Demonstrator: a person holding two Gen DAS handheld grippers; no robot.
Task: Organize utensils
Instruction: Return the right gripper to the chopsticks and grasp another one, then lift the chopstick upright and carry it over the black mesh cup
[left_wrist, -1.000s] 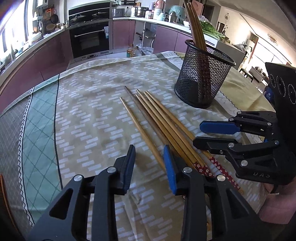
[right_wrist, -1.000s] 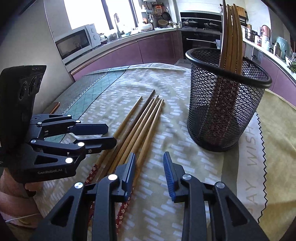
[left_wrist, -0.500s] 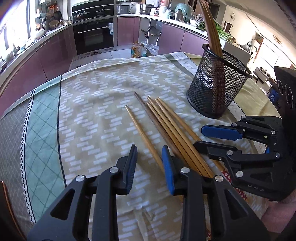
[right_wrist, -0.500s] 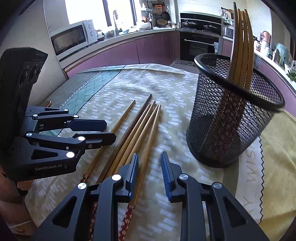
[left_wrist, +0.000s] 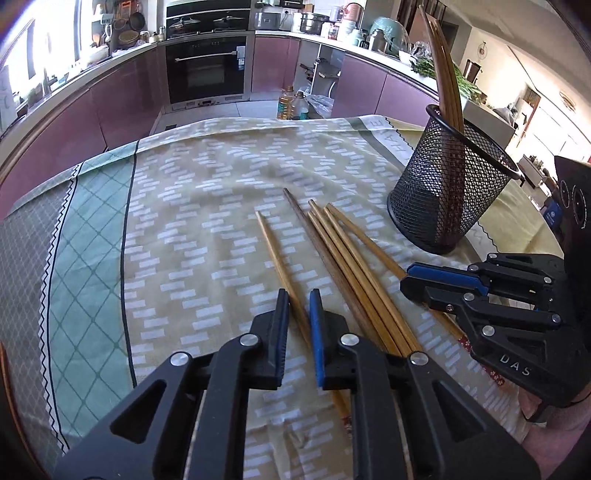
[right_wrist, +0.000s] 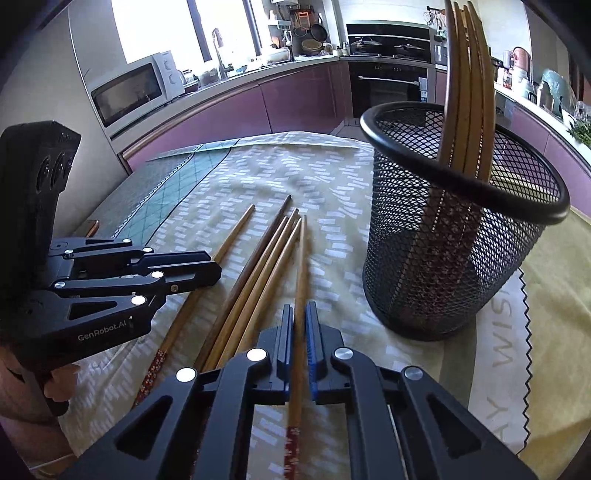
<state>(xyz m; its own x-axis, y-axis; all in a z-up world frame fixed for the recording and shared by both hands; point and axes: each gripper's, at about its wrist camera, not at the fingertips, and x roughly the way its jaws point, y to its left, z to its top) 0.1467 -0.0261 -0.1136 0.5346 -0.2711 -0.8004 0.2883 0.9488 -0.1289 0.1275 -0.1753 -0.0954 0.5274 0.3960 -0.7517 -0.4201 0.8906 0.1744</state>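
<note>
Bright daylight from blown-out kitchen windows (right_wrist: 155, 26); sharp frames, fisheye-bent edges, dark corners.

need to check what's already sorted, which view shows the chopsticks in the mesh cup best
The right wrist view. The mesh cup stands close and large there, and the chopsticks in it can be told apart, leaning on the rim. In the left wrist view the cup is small and far right, its chopsticks bunched together.

A patterned tablecloth (left_wrist: 207, 206) covers the table. Behind it, a built-in oven (left_wrist: 207, 70) sits among purple cabinets (right_wrist: 295, 99). A microwave (right_wrist: 133, 88) stands on the counter, and oil bottles (left_wrist: 291, 107) on the floor.
</note>
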